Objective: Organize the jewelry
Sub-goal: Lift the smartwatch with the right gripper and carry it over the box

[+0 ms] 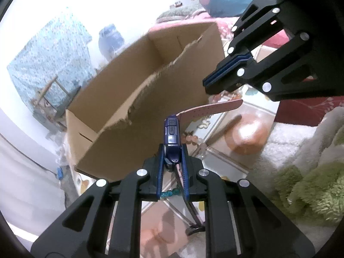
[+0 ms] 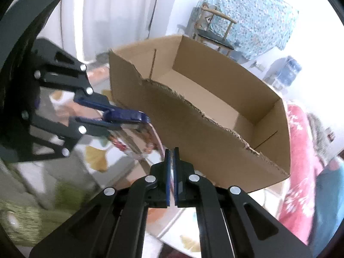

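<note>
The open cardboard box (image 1: 120,99) with a torn near edge stands at left and far. Just right of it, the left tool (image 1: 172,148) pinches a dark blue watch (image 1: 171,135), its pink strap (image 1: 211,107) held up beside the box wall. Upper right, the right tool (image 1: 211,86) is pressed together, empty. Beads (image 1: 193,140) lie below on the glossy desk (image 1: 217,159).

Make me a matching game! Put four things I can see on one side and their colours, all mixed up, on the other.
Things:
1. box
2. watch
3. strap
4. beads under the left hand-held gripper

Colours:
A. pink
B. teal
C. brown
D. dark blue

Pairs: 1-C, 2-D, 3-A, 4-B. The teal beads lie on the table.
</note>
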A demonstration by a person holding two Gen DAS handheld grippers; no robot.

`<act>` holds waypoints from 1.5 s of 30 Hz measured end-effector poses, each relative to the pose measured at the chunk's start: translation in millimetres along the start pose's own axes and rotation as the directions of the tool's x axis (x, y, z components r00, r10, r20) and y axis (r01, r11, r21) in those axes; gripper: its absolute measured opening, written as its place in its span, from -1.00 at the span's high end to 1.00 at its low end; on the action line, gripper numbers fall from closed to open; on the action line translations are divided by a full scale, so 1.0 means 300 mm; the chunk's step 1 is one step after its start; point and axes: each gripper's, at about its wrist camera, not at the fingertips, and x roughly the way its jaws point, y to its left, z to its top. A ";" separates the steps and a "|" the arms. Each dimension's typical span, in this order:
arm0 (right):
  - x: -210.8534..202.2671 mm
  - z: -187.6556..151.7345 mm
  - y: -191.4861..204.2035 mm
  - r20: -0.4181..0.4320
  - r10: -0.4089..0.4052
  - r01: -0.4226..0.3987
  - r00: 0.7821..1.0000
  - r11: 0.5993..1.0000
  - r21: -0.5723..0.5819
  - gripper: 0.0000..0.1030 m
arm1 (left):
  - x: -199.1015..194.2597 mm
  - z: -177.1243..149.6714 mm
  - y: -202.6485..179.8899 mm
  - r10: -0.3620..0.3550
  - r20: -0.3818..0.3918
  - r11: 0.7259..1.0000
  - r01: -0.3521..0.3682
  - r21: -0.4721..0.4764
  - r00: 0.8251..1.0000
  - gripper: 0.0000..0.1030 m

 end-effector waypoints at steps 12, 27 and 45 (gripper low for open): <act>-0.017 -0.023 -0.023 0.047 0.065 -0.066 0.997 0.998 0.014 0.73 | -0.162 0.040 -0.095 0.070 0.080 0.992 -0.078 0.099 0.994 0.73; -0.233 0.238 -0.169 0.256 -0.104 0.145 0.961 0.979 -0.146 0.92 | -0.290 0.204 0.043 0.262 0.252 0.932 -0.313 0.185 0.931 0.73; 0.501 0.605 -0.410 -0.087 0.004 -0.033 0.996 0.940 -0.339 0.92 | 0.320 0.291 0.515 0.134 -0.083 0.979 -0.119 0.165 0.988 0.67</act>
